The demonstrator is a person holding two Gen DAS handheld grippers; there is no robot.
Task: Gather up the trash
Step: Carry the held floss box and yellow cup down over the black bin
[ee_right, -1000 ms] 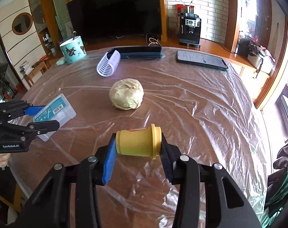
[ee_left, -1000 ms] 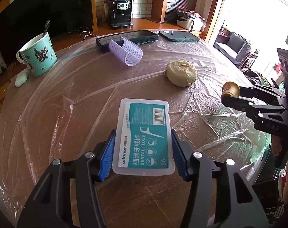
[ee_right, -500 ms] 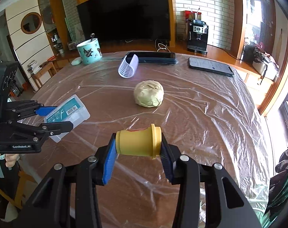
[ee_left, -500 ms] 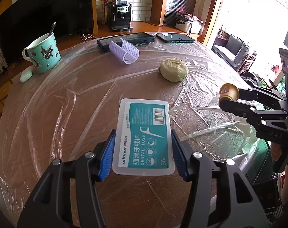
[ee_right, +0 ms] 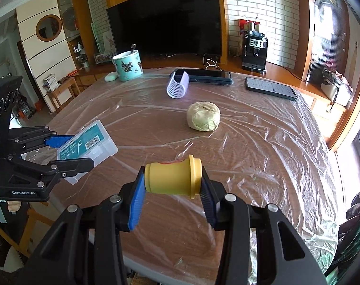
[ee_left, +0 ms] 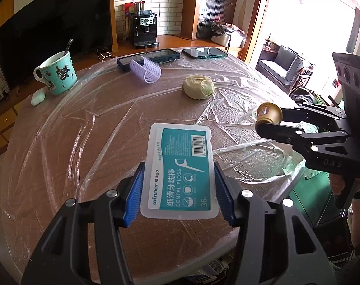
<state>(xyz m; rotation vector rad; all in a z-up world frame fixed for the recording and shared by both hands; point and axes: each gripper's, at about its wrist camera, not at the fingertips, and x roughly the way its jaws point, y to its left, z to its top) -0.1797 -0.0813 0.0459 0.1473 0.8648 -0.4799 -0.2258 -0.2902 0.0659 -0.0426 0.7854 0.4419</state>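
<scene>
My left gripper (ee_left: 178, 187) is shut on a clear dental floss box (ee_left: 180, 169) with a teal label, held above the near edge of the table (ee_left: 49, 166). The same box (ee_right: 85, 148) and left gripper (ee_right: 68, 150) show at the left of the right wrist view. My right gripper (ee_right: 172, 185) is shut on a small yellow plastic cup (ee_right: 174, 178) lying sideways between its blue pads. That cup (ee_left: 268, 116) and right gripper (ee_left: 272, 120) appear at the right in the left wrist view. A crumpled beige wad (ee_right: 203, 116) lies mid-table.
A plastic sheet (ee_right: 263, 147) covers the table. At the far side stand a teal mug (ee_left: 57, 73) with a spoon, a lilac curved basket (ee_left: 147, 72), a tablet (ee_right: 203, 74) and a phone (ee_right: 271, 87). A television and a coffee machine stand behind.
Both grippers have drawn back toward the near edge of the table with their loads, so the wad, mug and basket look farther away. Neither grip has changed.
</scene>
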